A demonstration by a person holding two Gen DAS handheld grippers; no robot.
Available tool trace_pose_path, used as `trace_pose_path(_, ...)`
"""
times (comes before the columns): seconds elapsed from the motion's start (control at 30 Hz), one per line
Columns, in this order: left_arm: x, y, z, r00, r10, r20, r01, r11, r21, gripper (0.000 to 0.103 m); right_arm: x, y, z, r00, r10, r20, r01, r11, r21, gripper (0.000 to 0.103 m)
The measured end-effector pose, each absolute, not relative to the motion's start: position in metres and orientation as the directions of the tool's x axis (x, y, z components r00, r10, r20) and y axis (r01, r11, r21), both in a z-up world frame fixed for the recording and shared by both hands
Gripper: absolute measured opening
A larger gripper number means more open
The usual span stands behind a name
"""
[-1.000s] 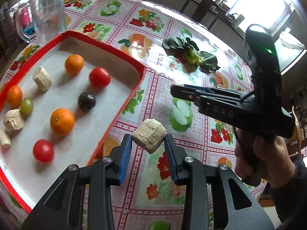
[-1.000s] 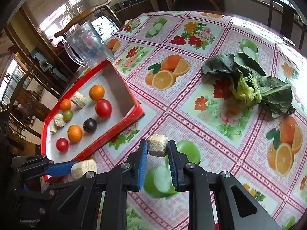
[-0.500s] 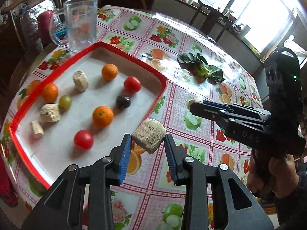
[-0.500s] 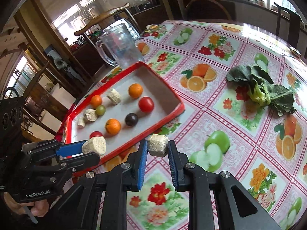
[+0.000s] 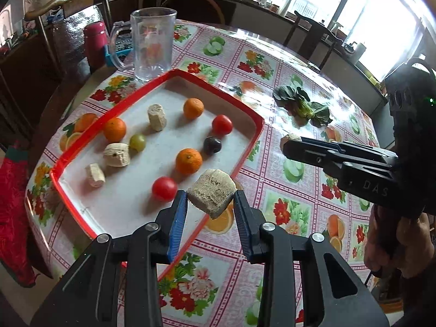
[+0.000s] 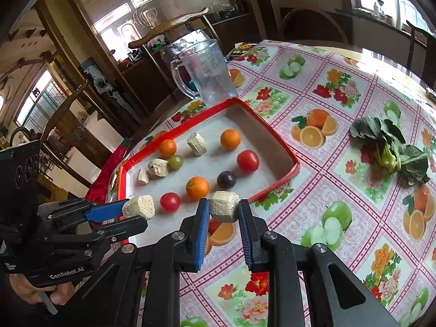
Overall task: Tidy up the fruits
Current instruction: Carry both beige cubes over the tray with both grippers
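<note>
**Both grippers carry a chunk toward the tray**

Left gripper (image 5: pixel 210 207) is closed on a rough beige chunk (image 5: pixel 211 197), held in the air over the near right corner of the red tray (image 5: pixel 246 150). Its blue pads press the chunk from both sides, with the cut face turned to the camera.

Left to right on the tray's pale floor lie three more chunks, a green grape (image 5: pixel 137 142), three oranges, two tomatoes and a dark plum (image 5: pixel 212 145), all apart from one another. A clear jug (image 5: pixel 151 44) stands just beyond the far rim. Right of the tray, on the flowered cloth (image 5: pixel 288 209), lies a leafy green (image 5: pixel 302 105), well apart from the fruit.

Right gripper (image 6: pixel 223 211) is likewise shut on a second, rounder chunk (image 6: pixel 224 209), hovering just outside the tray's near rim.

Judging by this, the step in hand is the carry: both chunks are lifted and not yet set down. The next move likely calls for lowering each onto bare floor in the tray, probably beside the other chunks at the left, without knocking the near tomato (image 5: pixel 164 188) or orange (image 5: pixel 188 161), then easing the jaws apart.

Readable writing: "GenRobot.AI" on the left gripper's body in the right wrist view, and "DAS" on the right gripper's arm in the left wrist view.
</note>
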State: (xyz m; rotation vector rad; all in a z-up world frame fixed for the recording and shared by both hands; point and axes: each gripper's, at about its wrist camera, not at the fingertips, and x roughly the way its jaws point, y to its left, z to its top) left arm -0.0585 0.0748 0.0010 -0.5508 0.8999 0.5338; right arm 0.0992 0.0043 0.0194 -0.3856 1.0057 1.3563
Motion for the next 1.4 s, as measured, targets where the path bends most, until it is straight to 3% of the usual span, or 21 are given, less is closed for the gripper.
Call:
trace_pose_path(0.7, -0.096, 0.103, 0.002, 0.477, 0.288, -0.83, -0.71, 0.683, -0.171, 0.033, 0.071, 0.037, 0.02, -0.134, 0.616, -0.776, -0.937, 0.175, 0.301, 0.022)
trace_pose_path(1.4, -0.114, 0.139, -0.016, 0.447, 0.278, -0.85, -0.741, 0.648, -0.177, 0.033, 0.065, 0.064, -0.001, -0.146, 0.586, -0.797, -0.932, 0.189, 0.31, 0.022)
